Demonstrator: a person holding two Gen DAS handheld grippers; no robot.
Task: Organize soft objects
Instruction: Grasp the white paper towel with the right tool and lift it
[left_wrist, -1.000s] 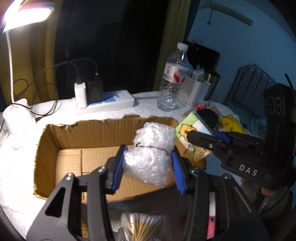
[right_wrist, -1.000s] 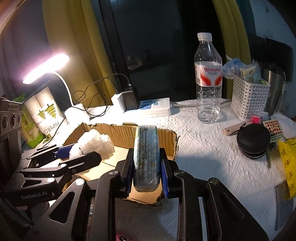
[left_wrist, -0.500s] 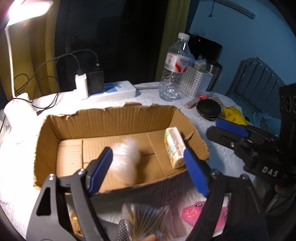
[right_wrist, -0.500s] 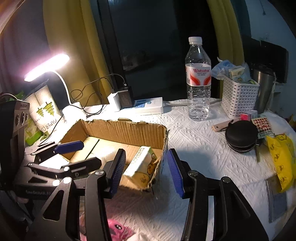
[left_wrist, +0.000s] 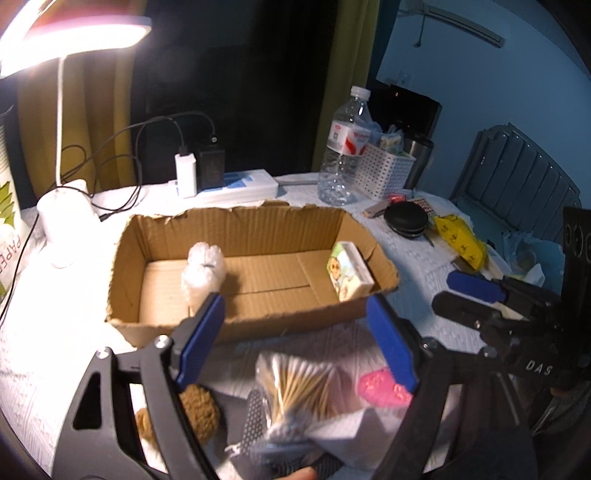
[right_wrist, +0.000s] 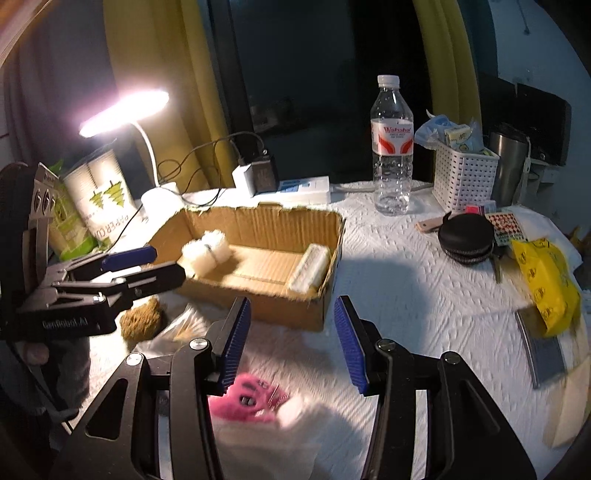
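Cardboard box (left_wrist: 240, 236) holds 2 soft items; 2 claws, left (left_wrist: 295, 332) and right (right_wrist: 291, 343), spread empty.

bubble wrap roll (left_wrist: 203, 275) at left in cardboard box (left_wrist: 236, 325), tissue pack (left_wrist: 349, 271) at right, water bottle (left_wrist: 345, 155) behind

Left wrist view: taken from behind the left gripper (left_wrist: 295, 336), angled downward across the cardboard box (left_wrist: 236, 229) from its near long side. Right wrist view: taken from behind the right gripper (right_wrist: 291, 343), angled downward toward the box's near right corner. The box (right_wrist: 325, 295), water bottle (left_wrist: 343, 162) and lamp (right_wrist: 122, 110) are shared; each gripper is seen in the other's view.
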